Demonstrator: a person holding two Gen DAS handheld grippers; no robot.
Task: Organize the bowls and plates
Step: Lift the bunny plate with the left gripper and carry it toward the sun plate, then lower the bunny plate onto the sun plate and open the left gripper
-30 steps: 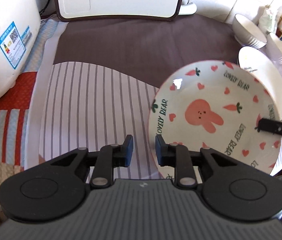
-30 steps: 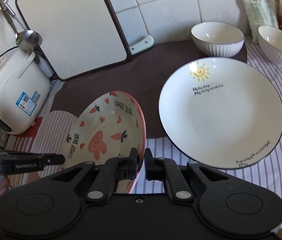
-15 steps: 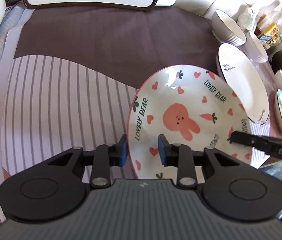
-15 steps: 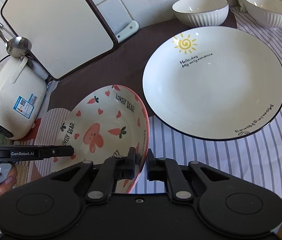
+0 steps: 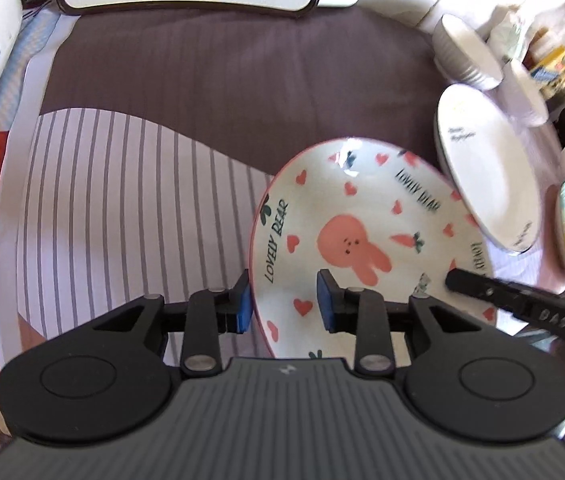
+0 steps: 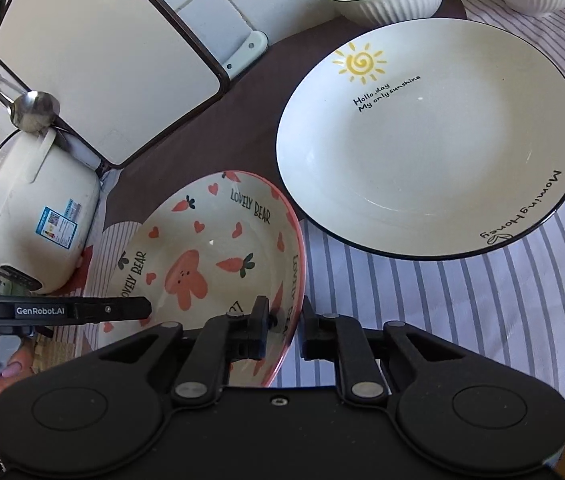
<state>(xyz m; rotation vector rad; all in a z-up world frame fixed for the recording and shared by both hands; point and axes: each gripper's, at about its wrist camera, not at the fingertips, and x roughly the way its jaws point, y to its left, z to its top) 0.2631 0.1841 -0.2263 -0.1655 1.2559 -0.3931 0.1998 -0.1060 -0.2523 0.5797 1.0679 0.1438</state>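
Bunny plate mid-handoff, near-left of the sun plate

Your right claw is opening off its rim; left claw straddles it unclamped. It'll probably drop and chip.

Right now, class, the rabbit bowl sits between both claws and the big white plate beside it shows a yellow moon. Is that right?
Not quite. The white plate shows a yellow sun, not a moon; the right wrist view shows it. The rabbit bowl does sit between both claws.
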